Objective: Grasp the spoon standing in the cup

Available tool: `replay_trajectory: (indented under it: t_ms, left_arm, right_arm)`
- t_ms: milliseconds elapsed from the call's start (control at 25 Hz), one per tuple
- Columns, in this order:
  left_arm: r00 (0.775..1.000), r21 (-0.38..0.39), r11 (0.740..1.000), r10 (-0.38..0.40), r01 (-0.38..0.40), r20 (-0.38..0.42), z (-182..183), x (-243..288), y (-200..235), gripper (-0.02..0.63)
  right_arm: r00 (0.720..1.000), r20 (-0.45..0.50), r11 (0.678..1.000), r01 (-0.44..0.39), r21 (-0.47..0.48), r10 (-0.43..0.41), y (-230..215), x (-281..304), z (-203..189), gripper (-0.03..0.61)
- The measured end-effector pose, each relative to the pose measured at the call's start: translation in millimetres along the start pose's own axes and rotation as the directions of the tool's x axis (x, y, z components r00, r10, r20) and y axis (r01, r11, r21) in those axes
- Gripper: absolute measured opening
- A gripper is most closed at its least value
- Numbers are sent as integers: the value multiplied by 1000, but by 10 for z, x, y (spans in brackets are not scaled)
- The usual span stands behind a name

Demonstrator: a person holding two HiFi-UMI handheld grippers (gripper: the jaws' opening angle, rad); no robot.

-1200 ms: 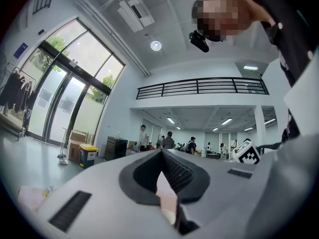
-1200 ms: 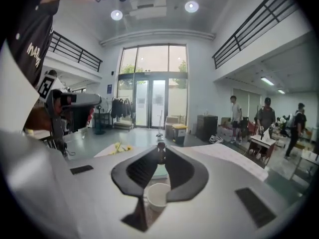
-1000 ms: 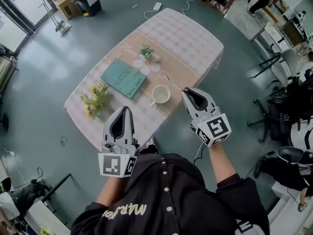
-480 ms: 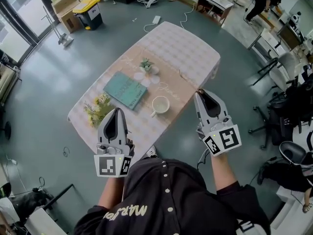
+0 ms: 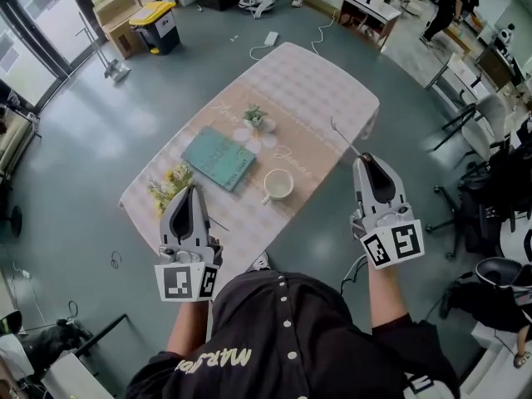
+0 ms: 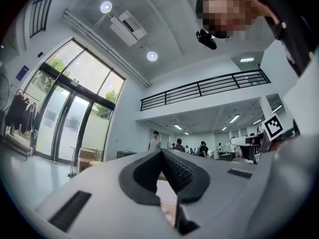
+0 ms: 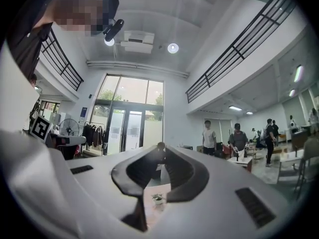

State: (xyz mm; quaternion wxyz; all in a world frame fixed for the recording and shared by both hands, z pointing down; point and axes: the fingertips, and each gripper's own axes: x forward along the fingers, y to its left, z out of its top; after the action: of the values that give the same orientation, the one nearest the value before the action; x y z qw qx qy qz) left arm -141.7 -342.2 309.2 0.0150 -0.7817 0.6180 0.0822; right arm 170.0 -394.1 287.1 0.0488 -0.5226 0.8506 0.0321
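Grey-green floor (image 5: 100,123) surrounds a long worktop (image 5: 320,77) under a pale checked cloth, with glass doors far left and desks far right. On it sit a white cup (image 5: 277,184), a teal book (image 5: 218,158) and flowers (image 5: 169,188). The right tool (image 5: 364,158) pinches the thin spoon (image 5: 342,134) by the worktop's right edge, apart from the cup; the spoon's bowl is too small to make out. The left tool (image 5: 189,191) is pressed together, holding nothing.

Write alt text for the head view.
Seen from above, the right gripper holds a thin spoon clear of the white cup on a checked table. The left gripper hovers shut, near a teal book and yellow flowers.
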Motion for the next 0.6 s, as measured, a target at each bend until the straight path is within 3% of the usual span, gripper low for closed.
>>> replay_trajectory:
  t_ms: [600]
  left_arm:
    - [999, 20, 999, 48, -47, -21, -40, -6, 190, 11]
  right_arm:
    - [999, 1, 999, 48, -22, -48, -196, -77, 15, 51]
